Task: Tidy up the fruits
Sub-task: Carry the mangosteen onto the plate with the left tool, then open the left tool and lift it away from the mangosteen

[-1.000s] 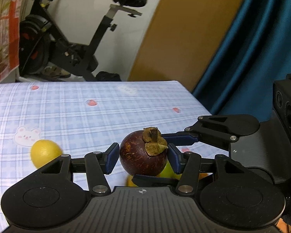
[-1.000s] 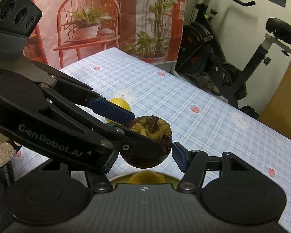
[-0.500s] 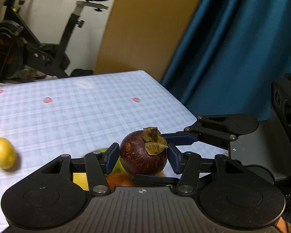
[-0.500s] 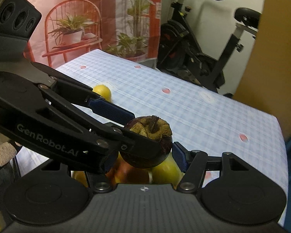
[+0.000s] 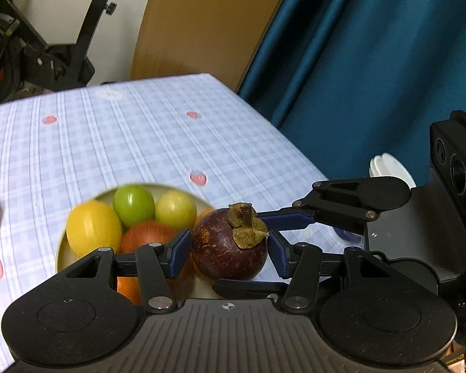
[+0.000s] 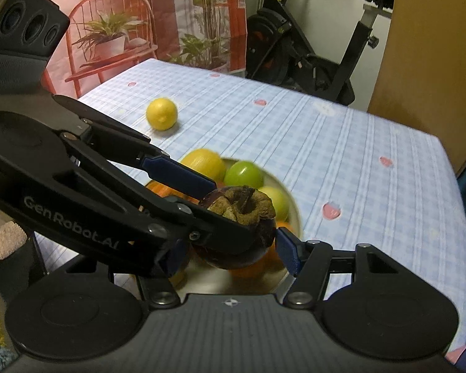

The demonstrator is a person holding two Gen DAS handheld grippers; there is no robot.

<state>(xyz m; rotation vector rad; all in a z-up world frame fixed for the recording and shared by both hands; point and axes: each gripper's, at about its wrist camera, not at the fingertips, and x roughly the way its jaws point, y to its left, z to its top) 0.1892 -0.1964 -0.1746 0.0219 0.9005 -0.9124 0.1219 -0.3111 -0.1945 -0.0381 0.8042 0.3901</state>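
A dark purple mangosteen (image 5: 226,251) with a dry brown calyx hangs just above a round pale bowl (image 5: 60,248). My left gripper (image 5: 230,256) is shut on it, a blue pad against each side. In the right wrist view the mangosteen (image 6: 248,256) also sits between the pads of my right gripper (image 6: 230,256), with the left gripper's fingers (image 6: 177,172) crossing over it from the left. The bowl (image 6: 295,214) holds a lemon, green and yellow-green fruits and orange ones. A loose lemon (image 6: 161,118) lies on the cloth farther away.
The blue checked tablecloth (image 5: 139,130) ends at an edge to the right, beside a teal curtain (image 5: 372,62). A white lid (image 5: 388,168) shows beyond the right gripper. An exercise bike (image 6: 310,46) and a brown panel stand behind the table.
Both grippers have carried the mangosteen across the table and slightly down, bringing the bowl of fruit into view beneath it. The loose lemon has slid away to the left. Grip unchanged.
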